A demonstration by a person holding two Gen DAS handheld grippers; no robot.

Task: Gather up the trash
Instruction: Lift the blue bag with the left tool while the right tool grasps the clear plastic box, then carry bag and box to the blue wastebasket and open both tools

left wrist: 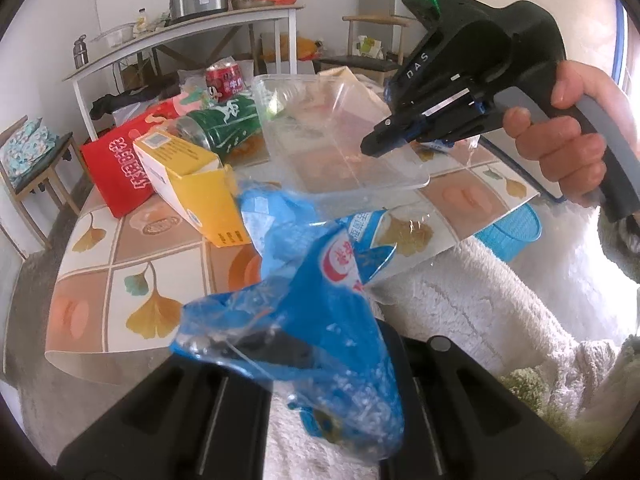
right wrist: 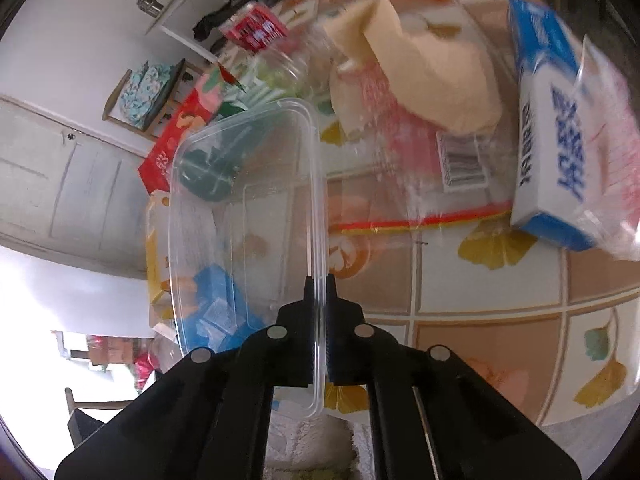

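The clear plastic tub (right wrist: 248,216) was tipped up above the table (right wrist: 480,300). The right gripper (right wrist: 319,292) had its jaws squeezed tight on the tub's rim. The blue plastic wrapper (left wrist: 320,300) hung over the table's near edge, and the left gripper (left wrist: 280,346) was pinched shut on it. A yellow box (left wrist: 192,184), a green can (left wrist: 228,128) and a red packet (left wrist: 120,168) lay on the table behind.

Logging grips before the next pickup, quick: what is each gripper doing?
Left gripper: shut on the blue plastic wrapper.
Right gripper: shut on the rim of the clear plastic container.
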